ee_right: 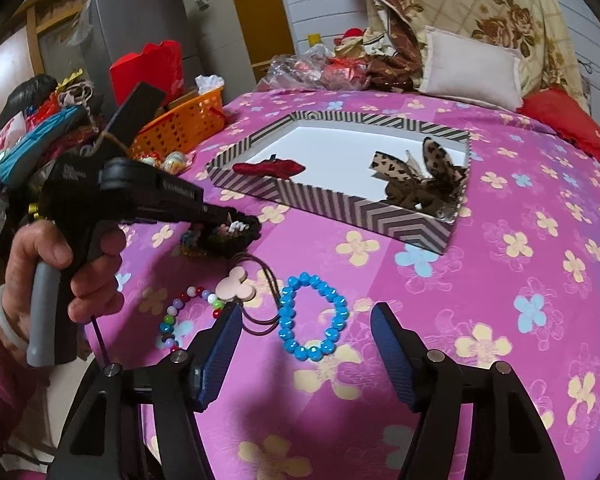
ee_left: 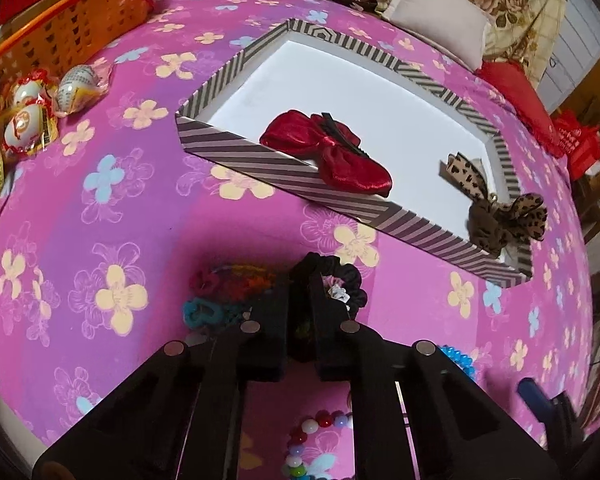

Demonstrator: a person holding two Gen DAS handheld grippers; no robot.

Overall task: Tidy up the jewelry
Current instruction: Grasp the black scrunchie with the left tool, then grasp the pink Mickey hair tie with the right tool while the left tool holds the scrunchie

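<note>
Sorting is partly done: the striped box [ee_right: 400, 216] on the flowered bed [ee_right: 500, 280] already holds a red satin bow [ee_left: 332, 156] at its left end and a leopard-print bow [ee_left: 500, 216] at its right end, with bare white floor between them. Left outside, in front of the box, are a black scrunchie [ee_left: 350, 284], fuzzy coloured hair ties [ee_left: 228, 288], a blue bead bracelet [ee_right: 312, 320], a mixed-colour bead bracelet [ee_right: 188, 312] and a pale mouse-head pendant [ee_right: 236, 286] on a dark cord. The left gripper [ee_left: 300, 312] is closed tight on the scrunchie, which still sits on the bed near the box's front wall; judged, the lift into the box is the step in hand. The right gripper [ee_right: 304, 344] stands apart around the blue bracelet, nearer than the box, pads not touching it. The scrunchie is soft gathered cloth; the beads are glossy, hard and faceted; the box is stiff card. An orange lattice basket [ee_right: 184, 124] sits left of the box.
</note>
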